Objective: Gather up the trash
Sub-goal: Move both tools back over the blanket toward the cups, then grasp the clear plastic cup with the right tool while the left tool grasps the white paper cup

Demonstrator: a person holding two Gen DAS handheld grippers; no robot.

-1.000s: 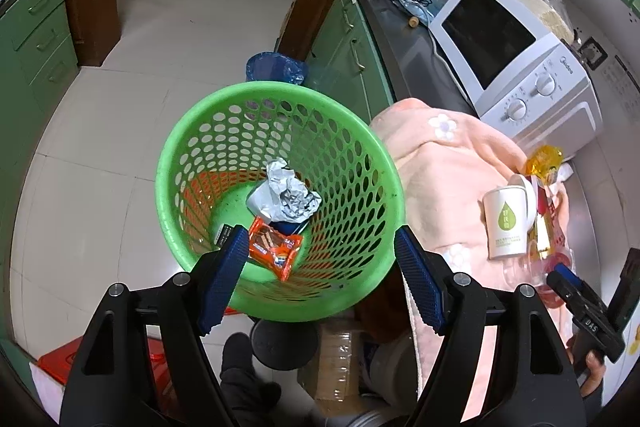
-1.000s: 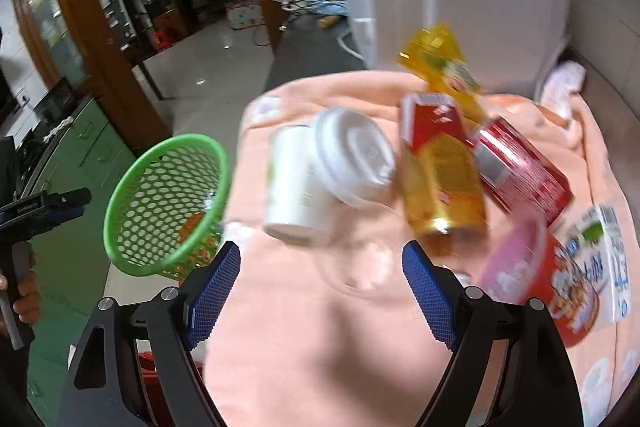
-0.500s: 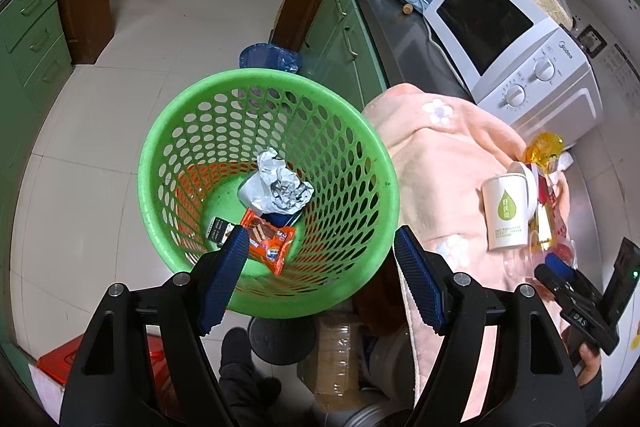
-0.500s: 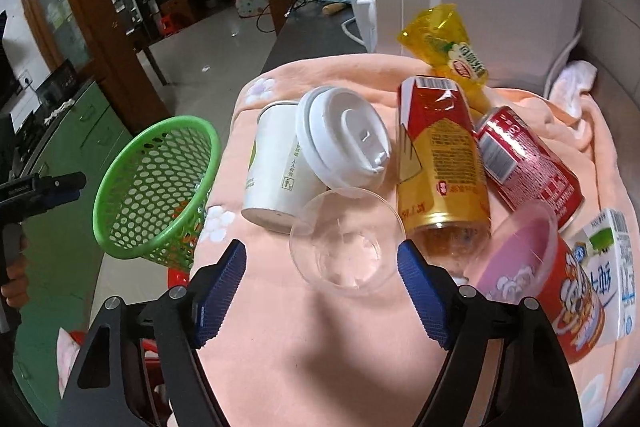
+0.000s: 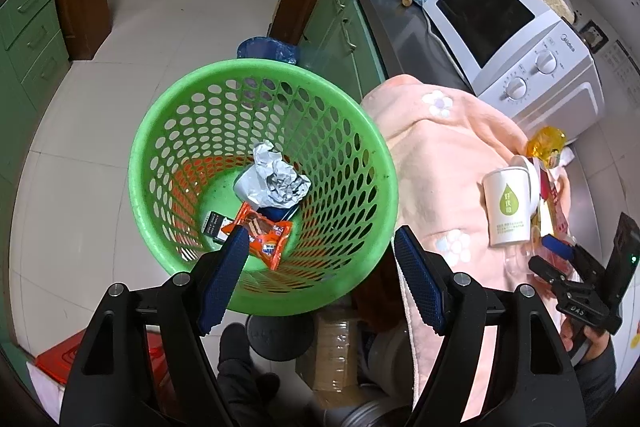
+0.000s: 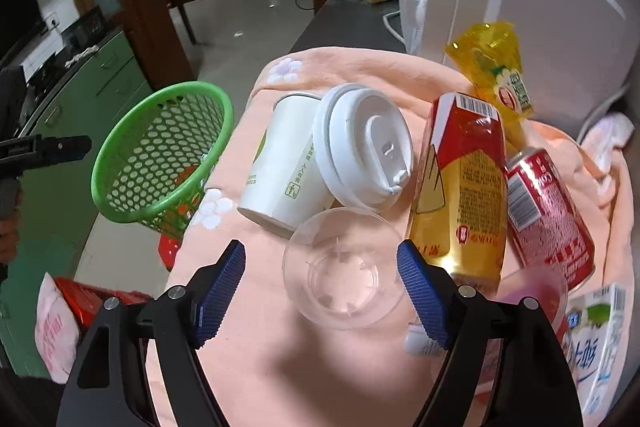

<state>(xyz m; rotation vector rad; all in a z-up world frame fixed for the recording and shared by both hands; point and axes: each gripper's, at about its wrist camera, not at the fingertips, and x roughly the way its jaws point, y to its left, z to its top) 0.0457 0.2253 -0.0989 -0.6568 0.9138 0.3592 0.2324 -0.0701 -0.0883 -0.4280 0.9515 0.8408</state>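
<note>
My right gripper is open, low over the pink cloth, with a clear plastic cup between its jaws and untouched by the pads. Behind that cup lie a white paper cup with its lid, a gold and red can, a red can and a yellow pouch. My left gripper is open above the near wall of the green basket. In the basket lie crumpled foil and an orange wrapper.
A white microwave stands behind the cloth on the dark counter. A pink cup and a milk carton lie at the right. The basket sits off the counter's edge, something red under it. A blue bin is on the floor.
My right gripper has rolled and come down closer to the clear cup, which now lies between its jaws; they stand slightly narrower. The basket looks slightly larger in the left wrist view.
</note>
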